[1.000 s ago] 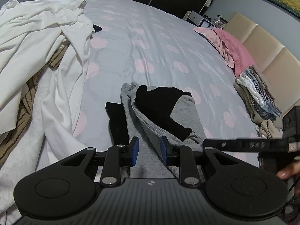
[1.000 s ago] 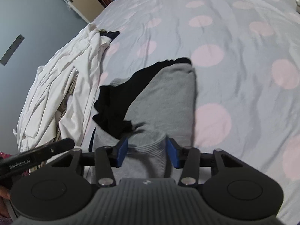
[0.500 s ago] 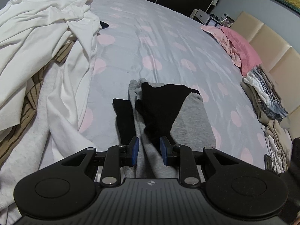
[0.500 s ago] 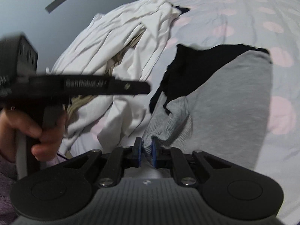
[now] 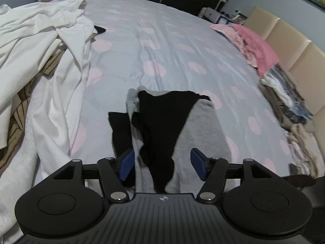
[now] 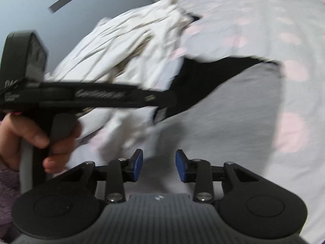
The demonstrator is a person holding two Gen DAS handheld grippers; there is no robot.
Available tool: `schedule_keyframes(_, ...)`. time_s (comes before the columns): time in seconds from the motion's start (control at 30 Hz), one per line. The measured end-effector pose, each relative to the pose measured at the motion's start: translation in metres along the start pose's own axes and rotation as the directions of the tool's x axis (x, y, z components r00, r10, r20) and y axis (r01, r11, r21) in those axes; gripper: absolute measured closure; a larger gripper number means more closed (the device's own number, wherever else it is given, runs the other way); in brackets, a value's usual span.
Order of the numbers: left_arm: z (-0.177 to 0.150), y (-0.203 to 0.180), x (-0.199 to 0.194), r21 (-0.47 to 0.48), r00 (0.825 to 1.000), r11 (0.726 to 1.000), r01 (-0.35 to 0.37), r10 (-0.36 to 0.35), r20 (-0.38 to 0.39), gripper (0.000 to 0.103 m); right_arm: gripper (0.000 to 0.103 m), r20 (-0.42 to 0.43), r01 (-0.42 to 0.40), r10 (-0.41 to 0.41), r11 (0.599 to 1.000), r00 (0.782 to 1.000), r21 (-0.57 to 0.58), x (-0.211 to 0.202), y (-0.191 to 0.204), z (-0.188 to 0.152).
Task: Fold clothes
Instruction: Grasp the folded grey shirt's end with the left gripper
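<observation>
A grey garment with black panels (image 5: 195,130) lies flat on the dotted bed sheet (image 5: 162,40), near edge toward me. My left gripper (image 5: 162,163) is open wide, its blue pads straddling the garment's near end with a black strip between them. In the blurred right wrist view the same garment (image 6: 233,109) spreads ahead. My right gripper (image 6: 159,167) is open and empty just above its near grey edge. The left gripper's body, held by a hand (image 6: 30,130), crosses the left of that view.
A heap of white and striped clothes (image 5: 40,46) covers the bed's left side. Pink cloth (image 5: 254,44) and a stack of folded clothes (image 5: 288,101) lie along the beige headboard (image 5: 300,57) at right.
My left gripper has opened wide from nearly closed. My right gripper, shut on the grey edge half a second ago, has opened and let it go; the view swings and blurs.
</observation>
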State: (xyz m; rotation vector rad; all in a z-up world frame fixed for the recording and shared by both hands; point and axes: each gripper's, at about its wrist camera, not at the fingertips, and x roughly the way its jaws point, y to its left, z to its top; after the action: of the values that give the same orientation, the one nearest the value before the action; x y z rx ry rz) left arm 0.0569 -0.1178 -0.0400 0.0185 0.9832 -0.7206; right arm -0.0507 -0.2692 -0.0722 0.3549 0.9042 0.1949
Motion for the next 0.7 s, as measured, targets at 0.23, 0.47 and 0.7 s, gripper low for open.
schedule_keyframes(0.23,0.007,0.022,0.036,-0.095,0.996,0.992,-0.081,0.077,-0.047,0.042,0.053,0.060,0.142,-0.156,0.971,0.986,0.193,-0.018,-0.071,0.010)
schedule_keyframes(0.47,0.018,0.038,0.059,-0.151,0.999,0.989,-0.007,0.002,-0.039,0.041,0.045,0.072,0.096,-0.126,0.943,0.989,0.319,-0.006,-0.116,0.024)
schedule_keyframes(0.7,0.030,0.051,0.081,-0.196,0.997,0.978,0.068,-0.072,-0.014,0.042,0.044,0.069,0.026,-0.062,0.902,0.996,0.431,0.027,-0.146,0.041)
